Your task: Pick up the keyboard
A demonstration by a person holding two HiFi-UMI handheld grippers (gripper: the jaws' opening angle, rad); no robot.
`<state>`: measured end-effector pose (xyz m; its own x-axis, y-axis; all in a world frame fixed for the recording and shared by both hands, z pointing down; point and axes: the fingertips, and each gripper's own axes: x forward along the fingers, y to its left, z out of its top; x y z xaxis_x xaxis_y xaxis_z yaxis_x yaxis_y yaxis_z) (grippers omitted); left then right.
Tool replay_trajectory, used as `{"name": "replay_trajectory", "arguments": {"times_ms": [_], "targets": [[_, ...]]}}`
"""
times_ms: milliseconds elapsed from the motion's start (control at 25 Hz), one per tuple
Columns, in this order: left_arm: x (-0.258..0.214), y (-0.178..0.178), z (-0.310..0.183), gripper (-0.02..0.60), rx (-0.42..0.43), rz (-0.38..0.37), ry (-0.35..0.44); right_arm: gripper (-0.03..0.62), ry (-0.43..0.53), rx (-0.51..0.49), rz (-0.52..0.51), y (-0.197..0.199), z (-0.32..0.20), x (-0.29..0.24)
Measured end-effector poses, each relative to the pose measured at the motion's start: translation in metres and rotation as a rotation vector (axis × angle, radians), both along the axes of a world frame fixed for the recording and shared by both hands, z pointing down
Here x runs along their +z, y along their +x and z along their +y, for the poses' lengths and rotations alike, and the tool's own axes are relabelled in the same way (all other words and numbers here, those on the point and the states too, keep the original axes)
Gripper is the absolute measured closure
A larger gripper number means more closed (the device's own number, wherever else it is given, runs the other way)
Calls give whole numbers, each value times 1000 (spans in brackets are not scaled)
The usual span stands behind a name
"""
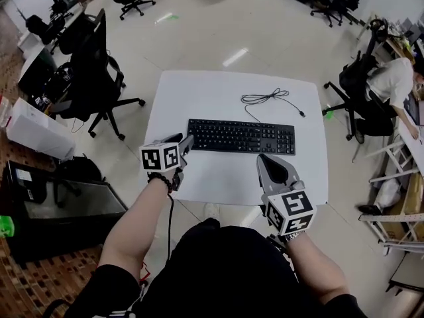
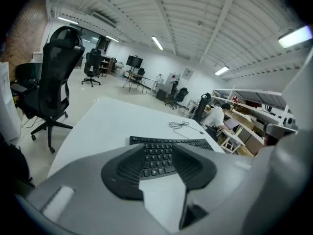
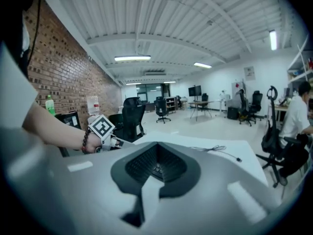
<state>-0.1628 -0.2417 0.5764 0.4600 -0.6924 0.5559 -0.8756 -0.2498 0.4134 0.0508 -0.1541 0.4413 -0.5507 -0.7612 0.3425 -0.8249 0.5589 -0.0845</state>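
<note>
**Operator:** State the support surface.

**Technician:** One desk [image 1: 199, 98], with a white, smooth, matte top, roughly square with rounded corners. It stands on a pale glossy floor.

**Operator:** Location and orientation of the keyboard?

**Technician:** The keyboard [image 1: 241, 136] lies flat near the middle of the desk, a little toward the near edge. It is a black, full-size, slim rectangular slab with rows of low keys. In the head view its long axis runs left to right, nearly parallel to the near edge of the desk. The number pad is at the right end, and the key rows face the person.

**Operator:** Status of the left claw?

**Technician:** The left claw [image 1: 187, 140] is spread wide and holds nothing. It is grey moulded plastic with dark ribbed pads and is over the near-left part of the desk. It points at the left end of the keyboard and stops short of it. In the left gripper view the keys show through the gap between the jaws.

**Operator:** Status of the right claw?

**Technician:** The right claw [image 1: 263, 158] has its jaws pressed together with nothing between them. It is over the near-right part of the desk, with its tip close to the near edge of the keyboard.

**Operator:** Smaller items?

**Technician:** A thin black cable [image 1: 268, 98] leaves the far edge of the keyboard. It loops loosely on the far side of the desk and ends in a plug [image 1: 303, 115] toward the right.
</note>
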Motion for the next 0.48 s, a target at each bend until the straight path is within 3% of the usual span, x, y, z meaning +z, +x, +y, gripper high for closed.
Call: {"name": "replay_trajectory", "arguments": {"times_ms": [240, 480], "targets": [[59, -15, -37, 430, 19, 62, -148, 592, -57, 75, 2, -7, -29, 20], [98, -19, -53, 430, 19, 100, -237, 592, -84, 121, 13, -7, -42, 31]]}}
